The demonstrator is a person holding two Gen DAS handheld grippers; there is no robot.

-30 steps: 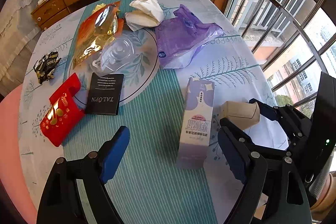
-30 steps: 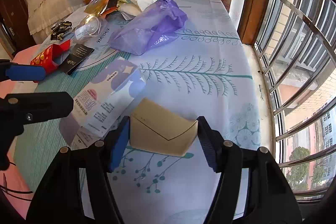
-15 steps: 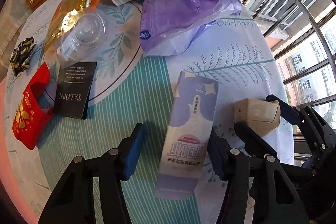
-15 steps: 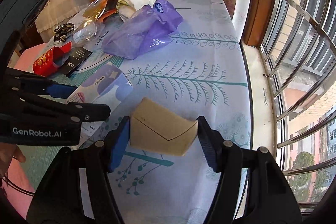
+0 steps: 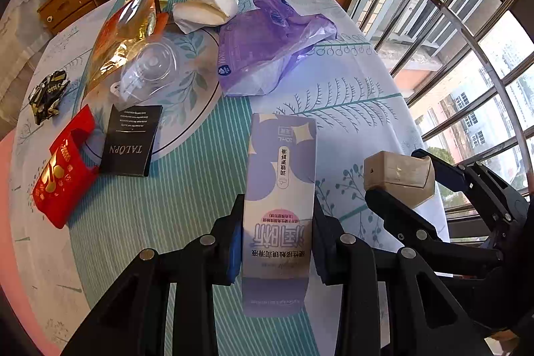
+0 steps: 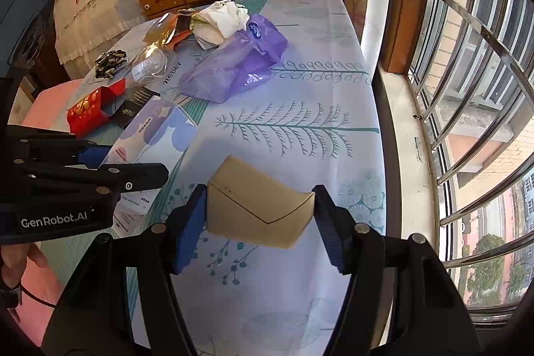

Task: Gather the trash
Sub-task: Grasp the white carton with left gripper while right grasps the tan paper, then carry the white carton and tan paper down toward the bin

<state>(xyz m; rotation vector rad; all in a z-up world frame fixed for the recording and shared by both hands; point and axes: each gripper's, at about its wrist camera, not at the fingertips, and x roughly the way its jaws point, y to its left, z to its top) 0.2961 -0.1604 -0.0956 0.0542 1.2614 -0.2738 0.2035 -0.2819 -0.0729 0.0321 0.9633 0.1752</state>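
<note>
We had our left gripper [image 5: 275,242] clamped on the purple carton [image 5: 279,196], its pads pressed to the carton's two long sides near the printed end, the rest of the carton reaching out ahead over the striped part of the table [image 5: 140,222]. Our right gripper [image 6: 258,222] was closed on the tan box [image 6: 258,211], held just to the right of the carton and above the leaf-printed cloth. Farther out on the table lay the purple bag [image 5: 267,55], with white wadded paper [image 5: 207,4] just behind it. To the left sat a clear cup [image 5: 150,69] on its side against a gold foil pouch [image 5: 125,32], a black card [image 5: 130,140], a red packet [image 5: 63,175] touching the card, and a small black wrapper [image 5: 48,95] well apart near the edge.
</note>
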